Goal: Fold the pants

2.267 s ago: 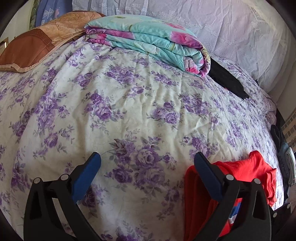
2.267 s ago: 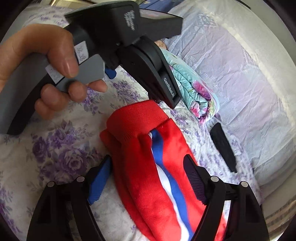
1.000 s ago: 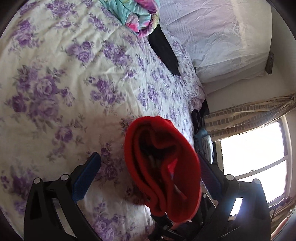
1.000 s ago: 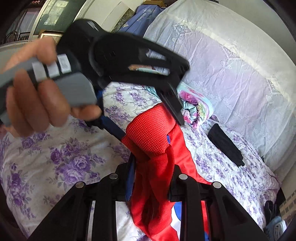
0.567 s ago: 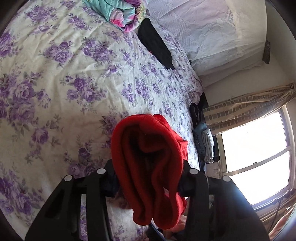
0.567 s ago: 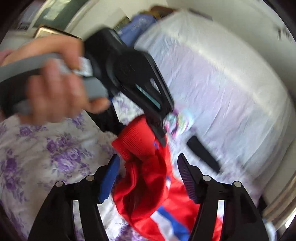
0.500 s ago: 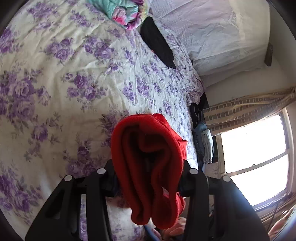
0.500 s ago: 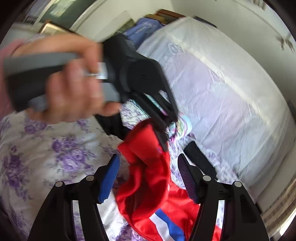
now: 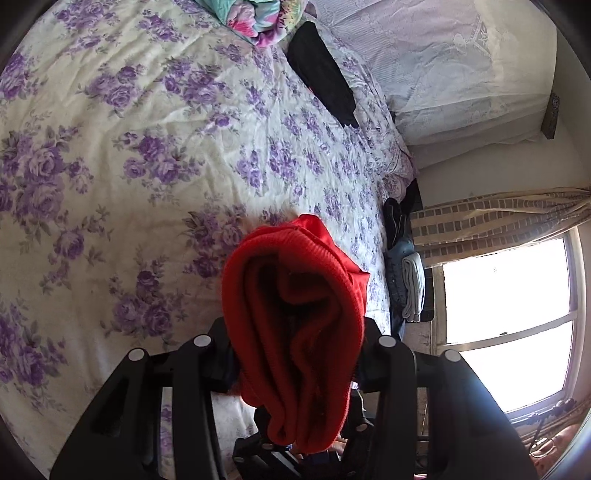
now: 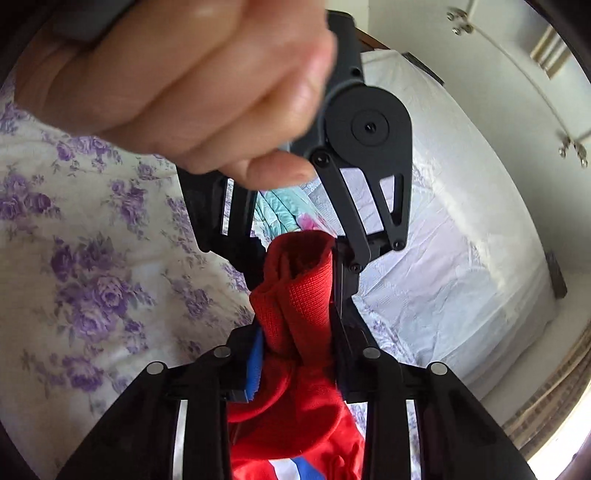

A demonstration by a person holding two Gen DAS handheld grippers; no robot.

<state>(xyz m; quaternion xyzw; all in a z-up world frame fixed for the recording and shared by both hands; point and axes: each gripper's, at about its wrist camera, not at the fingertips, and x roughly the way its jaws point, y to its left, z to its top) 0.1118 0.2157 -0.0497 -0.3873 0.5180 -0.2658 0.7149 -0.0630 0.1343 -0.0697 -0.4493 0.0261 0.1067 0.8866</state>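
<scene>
The red pants hang bunched above the floral bed sheet. My left gripper is shut on the thick ribbed waistband fold, which fills the gap between its jaws. In the right wrist view the same fold runs from the left gripper down into my right gripper. The right jaws are closing, with the red fabric between the blue pads and pressed by them. Below them hangs a blue and white stripe. A person's hand grips the left tool's handle.
A folded teal and pink quilt and a black garment lie at the far end of the bed by white pillows. Folded clothes are stacked beside the bed under a bright window.
The left jaws went from wide open to shut on the waistband fold and rose a little. The right jaws let go, then closed again on the fabric just below the left gripper.
</scene>
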